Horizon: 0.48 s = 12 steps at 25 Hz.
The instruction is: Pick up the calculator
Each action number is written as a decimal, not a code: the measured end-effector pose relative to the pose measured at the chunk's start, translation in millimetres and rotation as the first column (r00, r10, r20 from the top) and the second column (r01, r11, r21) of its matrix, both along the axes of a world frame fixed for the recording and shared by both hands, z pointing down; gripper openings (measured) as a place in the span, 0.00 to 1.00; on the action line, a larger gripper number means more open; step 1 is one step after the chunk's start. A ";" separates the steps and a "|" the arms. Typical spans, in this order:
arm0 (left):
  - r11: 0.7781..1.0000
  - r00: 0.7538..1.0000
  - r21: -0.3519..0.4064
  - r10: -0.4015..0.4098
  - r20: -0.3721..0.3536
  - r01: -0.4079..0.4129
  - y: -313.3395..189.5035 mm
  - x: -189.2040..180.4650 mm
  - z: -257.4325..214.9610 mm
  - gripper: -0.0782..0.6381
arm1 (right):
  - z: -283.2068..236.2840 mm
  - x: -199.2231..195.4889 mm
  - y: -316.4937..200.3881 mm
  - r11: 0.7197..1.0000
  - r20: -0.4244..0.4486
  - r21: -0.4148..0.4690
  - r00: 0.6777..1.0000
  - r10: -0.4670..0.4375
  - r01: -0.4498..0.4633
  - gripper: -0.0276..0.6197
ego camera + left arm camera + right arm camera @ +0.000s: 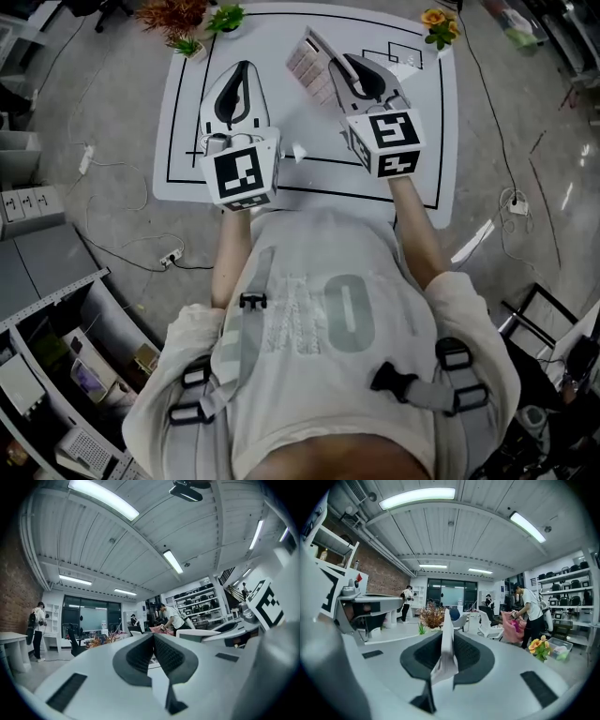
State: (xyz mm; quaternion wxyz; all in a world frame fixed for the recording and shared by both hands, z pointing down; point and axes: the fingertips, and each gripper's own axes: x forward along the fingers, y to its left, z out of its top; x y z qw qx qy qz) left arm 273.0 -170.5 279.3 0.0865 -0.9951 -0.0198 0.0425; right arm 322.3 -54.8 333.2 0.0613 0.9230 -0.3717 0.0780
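- The right gripper [330,64] was clenched on the pale pink-and-white slab calculator [307,66]. It sat up near 12 o'clock over the white desk with black lines [422,183] and, by the look of it, was already clear of the surface.
- From the right gripper view the calculator showed edge-on, a thin pale strip pinched between the dark pads.
- From the head view a good part of its keyed face stuck out past the jaws toward 10 o'clock. That made it an off-centre grip, I judged.
- The left gripper [242,75] hung just beside it at 9 o'clock, jaws pressed together on nothing.
- To do this well, the squeeze needed to stay even. A thin, hard slab held off-centre could pivot or slide between the pads if the pressure eased.
- The wrist wanted to stay quiet, with the calculator kept on edge and the lift straight, so the overhanging end did not swing.
- The idle left gripper was best kept apart from the overhang, since a knock there could lever the slab loose.
- The bushy orange plant [173,14] and small green plant [225,17] stood at 11 o'clock, with the yellow flower [436,26] at 1 o'clock. All were near enough to steer wide of.
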 end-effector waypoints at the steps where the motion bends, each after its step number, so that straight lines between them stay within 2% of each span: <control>1: 1.000 1.000 0.002 0.006 0.006 -0.006 2.5 0.7 2.4 0.14 | 1.2 -4.0 0.6 1.000 -0.003 0.002 1.000 0.008 -0.008 0.16; 6: 1.000 0.999 0.007 0.022 0.027 -0.022 12.9 4.1 9.6 0.14 | 5.9 -17.9 3.6 0.998 0.008 0.056 1.000 0.024 -0.025 0.16; 12: 1.000 0.999 -0.017 0.009 0.039 -0.009 6.5 4.1 13.7 0.14 | 7.6 -26.2 4.7 0.998 0.003 0.051 0.999 0.037 -0.037 0.16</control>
